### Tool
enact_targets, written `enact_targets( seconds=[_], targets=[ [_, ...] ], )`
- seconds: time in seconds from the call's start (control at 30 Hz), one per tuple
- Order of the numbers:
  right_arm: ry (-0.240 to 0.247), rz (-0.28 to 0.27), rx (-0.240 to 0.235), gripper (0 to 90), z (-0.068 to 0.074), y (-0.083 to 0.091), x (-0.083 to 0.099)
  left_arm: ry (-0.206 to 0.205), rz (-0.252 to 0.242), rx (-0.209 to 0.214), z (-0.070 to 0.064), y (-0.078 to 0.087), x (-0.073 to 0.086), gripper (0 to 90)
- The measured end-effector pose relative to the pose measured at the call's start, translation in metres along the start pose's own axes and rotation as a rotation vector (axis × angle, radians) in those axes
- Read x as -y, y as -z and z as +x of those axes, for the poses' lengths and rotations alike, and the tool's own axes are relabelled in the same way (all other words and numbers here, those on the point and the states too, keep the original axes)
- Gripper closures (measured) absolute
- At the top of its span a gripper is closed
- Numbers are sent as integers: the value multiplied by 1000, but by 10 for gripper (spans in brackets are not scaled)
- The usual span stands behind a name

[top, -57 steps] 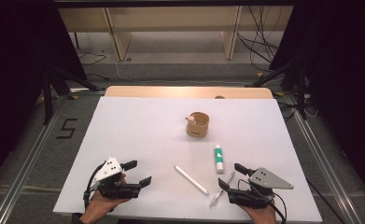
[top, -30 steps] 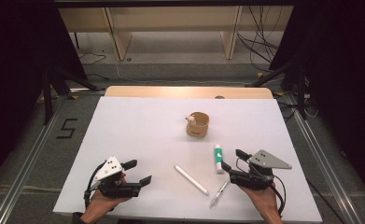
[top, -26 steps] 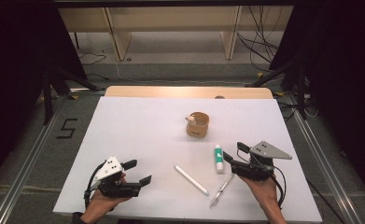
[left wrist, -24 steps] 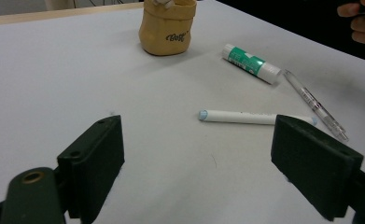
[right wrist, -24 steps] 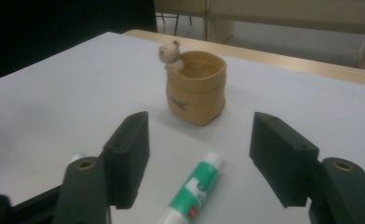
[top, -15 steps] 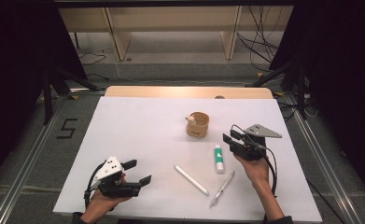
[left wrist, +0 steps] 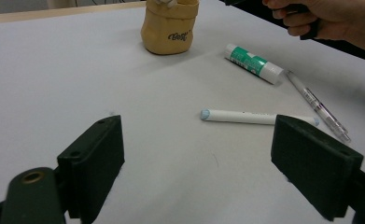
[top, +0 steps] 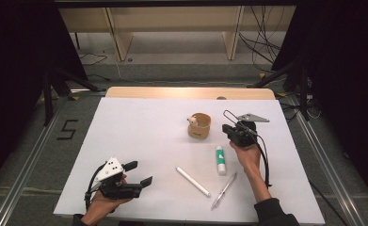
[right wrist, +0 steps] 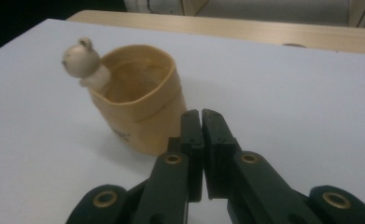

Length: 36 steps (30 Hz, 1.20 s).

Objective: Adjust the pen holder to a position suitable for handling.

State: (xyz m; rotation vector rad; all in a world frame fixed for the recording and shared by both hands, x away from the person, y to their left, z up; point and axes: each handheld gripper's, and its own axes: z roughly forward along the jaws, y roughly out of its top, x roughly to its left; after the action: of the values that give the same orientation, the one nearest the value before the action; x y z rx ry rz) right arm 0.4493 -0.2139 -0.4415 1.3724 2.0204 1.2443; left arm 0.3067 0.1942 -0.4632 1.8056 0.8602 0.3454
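left gripper (top: 137, 174): near edge of the white bench (top: 139, 127), jaws wide apart, holding nothing
white marker (top: 193, 181): lying flat, near the bench's front
clear pen (top: 223, 190): just right of the marker
glue stick (top: 220, 160): green and white, lying beyond the pen
right gripper (top: 229, 131): jaws closed together, empty, just right of the pouch
tan pouch (top: 199, 126): upright, open-topped, small bear figure (right wrist: 80, 58) at its rim

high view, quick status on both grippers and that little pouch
Left gripper open, low at near edge. Right gripper shut, empty, beside the tan pouch. Glue stick, white marker and clear pen lie loose nearer the person.
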Motion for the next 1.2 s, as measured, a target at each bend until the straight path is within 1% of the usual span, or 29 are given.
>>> enact_targets(
  seconds=[0.1, 0.13, 0.17, 0.27, 0.3, 0.33, 0.5, 0.63, 0.8, 0.93, 1.13, 1.17, 1.2],
  targets=[
    [-20, 36, 23, 900, -2, -12, -2, -1, 0, 0, 0, 0, 0, 166],
    [-22, 55, 34, 900, -2, -20, -3, 0, 0, -1, 0, 0, 0, 166],
    [-22, 55, 34, 900, -2, -20, -3, 1, 0, -1, 0, 0, 0, 166],
    [-17, 88, 38, 900, 0, -31, -6, 7, -5, -3, 0, 0, 0, 166],
    [-6, 102, 40, 900, 2, -37, -8, 7, -5, -3, 0, 0, 0, 166],
    [-6, 102, 40, 900, 2, -37, -8, 7, -4, -3, 0, 0, 0, 166],
    [-3, 133, 46, 900, 6, -50, -14, 7, -7, -2, 0, 0, 0, 166],
    [-5, 158, 60, 900, 8, -58, -15, 3, -5, -1, 1, 1, 0, 166],
    [-20, 174, 62, 900, 5, -63, -12, 6, -7, -2, 0, 0, 0, 166],
    [-22, 187, 69, 900, 6, -67, -12, 5, -6, -3, 0, 0, 0, 166],
    [-25, 202, 61, 900, 11, -72, -14, 4, -6, -3, 0, 0, 0, 166],
    [-27, 205, 64, 900, 13, -74, -15, 4, -6, -3, 0, 0, 0, 166],
    [-22, 208, 77, 900, 14, -74, -15, 2, -6, -2, 1, 1, 0, 166]
  ],
)
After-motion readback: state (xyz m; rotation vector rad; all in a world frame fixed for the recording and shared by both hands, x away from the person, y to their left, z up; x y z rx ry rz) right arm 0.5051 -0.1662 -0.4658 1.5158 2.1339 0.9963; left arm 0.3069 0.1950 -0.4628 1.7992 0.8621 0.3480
